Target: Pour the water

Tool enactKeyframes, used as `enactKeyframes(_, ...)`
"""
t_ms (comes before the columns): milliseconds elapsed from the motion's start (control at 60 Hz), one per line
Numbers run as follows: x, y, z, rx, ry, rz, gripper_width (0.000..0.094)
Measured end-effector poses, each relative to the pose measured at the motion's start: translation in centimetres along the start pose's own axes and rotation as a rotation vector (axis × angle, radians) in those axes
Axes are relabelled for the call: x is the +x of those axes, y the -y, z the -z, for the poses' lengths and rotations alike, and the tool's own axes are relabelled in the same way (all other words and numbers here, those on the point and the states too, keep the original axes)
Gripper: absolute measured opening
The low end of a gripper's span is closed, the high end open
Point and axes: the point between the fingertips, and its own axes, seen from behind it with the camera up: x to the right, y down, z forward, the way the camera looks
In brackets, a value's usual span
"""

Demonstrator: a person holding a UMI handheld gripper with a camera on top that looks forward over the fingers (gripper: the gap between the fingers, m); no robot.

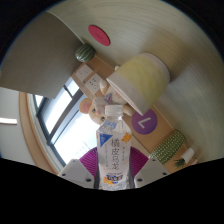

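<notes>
My gripper [113,172] is shut on a clear bottle [113,150] with a white label bearing blue characters and an orange band. The purple pads [88,160] press on it from both sides. The bottle points away from me, and its white cap [112,112] is on. Just beyond the cap stands a pale yellow cup [143,78] on a cream round table [180,40]. The whole scene looks strongly tilted in this view.
A purple disc marked "L" [146,123] lies beside the bottle's top, and a red disc [97,35] lies farther off on the table. A small plush toy [92,100], a green item [84,52] and a grey panel [45,55] are near the window [50,125].
</notes>
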Motion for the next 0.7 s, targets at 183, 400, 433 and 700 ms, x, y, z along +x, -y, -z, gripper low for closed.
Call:
enactKeyframes(183, -2.1, -4.1, 0.1, -0.142, -0.036, 0.602, 0.0398)
enactKeyframes(400, -7.2, -7.0, -0.3, -0.278, -0.004, 1.454, 0.04)
enactKeyframes(433, -8.0, -6.4, -0.6, -0.27, -0.014, 1.586, 0.0399)
enactKeyframes(700, -14.6, 4.1, -2.4, -0.029, -0.203, 2.274, 0.04)
